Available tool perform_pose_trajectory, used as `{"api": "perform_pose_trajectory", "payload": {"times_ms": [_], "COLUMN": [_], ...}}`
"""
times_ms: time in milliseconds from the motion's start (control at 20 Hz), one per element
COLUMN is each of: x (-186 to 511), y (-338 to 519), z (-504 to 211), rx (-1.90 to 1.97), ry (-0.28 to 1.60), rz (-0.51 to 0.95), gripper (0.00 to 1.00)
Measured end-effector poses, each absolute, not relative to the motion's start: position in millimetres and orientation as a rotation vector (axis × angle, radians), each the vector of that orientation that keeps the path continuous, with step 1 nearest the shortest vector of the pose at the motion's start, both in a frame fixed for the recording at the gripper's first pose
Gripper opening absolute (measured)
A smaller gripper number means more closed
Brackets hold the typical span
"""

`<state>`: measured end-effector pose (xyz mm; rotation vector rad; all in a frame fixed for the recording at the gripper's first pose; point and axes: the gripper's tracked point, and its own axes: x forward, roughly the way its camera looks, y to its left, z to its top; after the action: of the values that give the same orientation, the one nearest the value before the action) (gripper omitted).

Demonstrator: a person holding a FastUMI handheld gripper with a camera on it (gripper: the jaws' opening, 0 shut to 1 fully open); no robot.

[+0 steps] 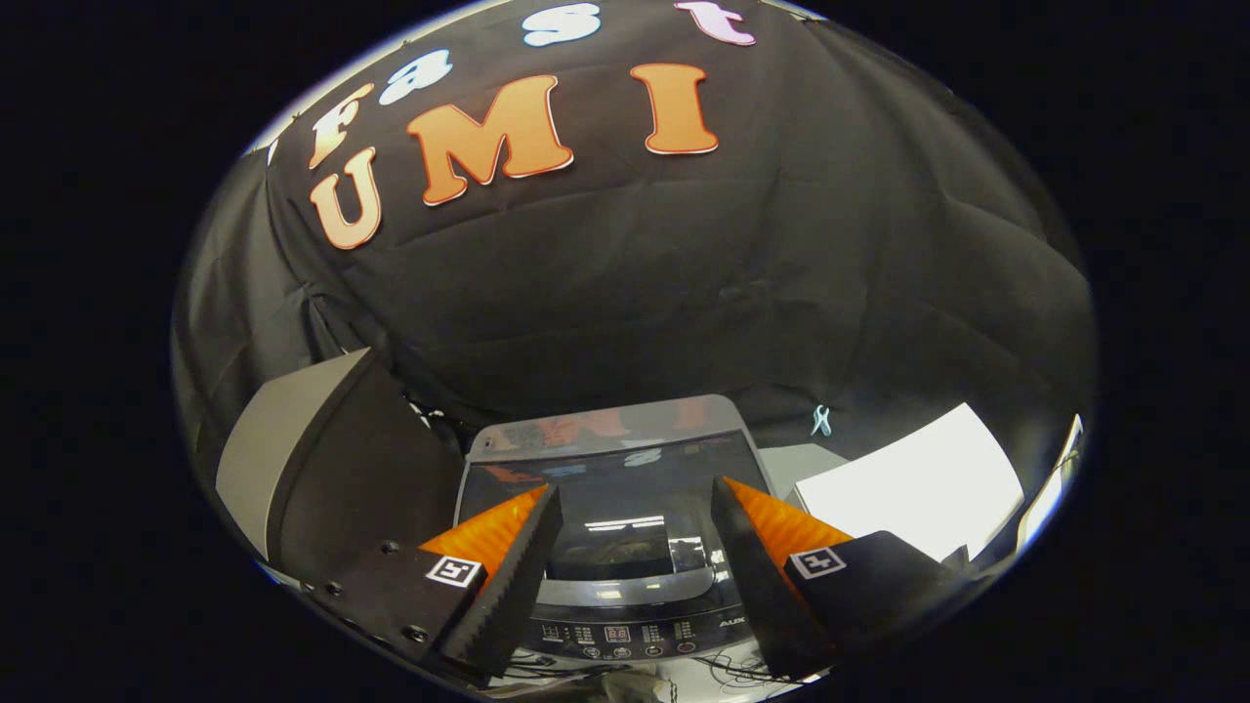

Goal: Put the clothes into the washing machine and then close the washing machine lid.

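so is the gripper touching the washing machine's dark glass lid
Apart. In the gripper view the open gripper holds nothing, and its fingers hang above the closed dark glass lid of the grey top-loading washing machine.

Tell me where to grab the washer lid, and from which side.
Judging by its pose, take the lid at its near edge, by the control panel, coming from the front. It lies flat and closed, hinge probably at the far side. Gripper is open above it, holding nothing.

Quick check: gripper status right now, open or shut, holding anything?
Gripper: open, holding nothing; its fingers are spread above the washing machine, whose glass lid is down.
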<state>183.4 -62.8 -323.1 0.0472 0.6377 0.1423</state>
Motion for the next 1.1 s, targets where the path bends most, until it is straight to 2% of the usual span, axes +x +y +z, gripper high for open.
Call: {"api": "perform_pose_trajectory", "payload": {"times_ms": [650,1100], "x": [197.8,203.8], "y": [-97.5,-113.0], "z": [-235.9,-139.1], "rx": [0.035,0.036], "ry": [0.495,0.361], "rz": [0.128,0.099], "gripper": [0.99,0.99]}}
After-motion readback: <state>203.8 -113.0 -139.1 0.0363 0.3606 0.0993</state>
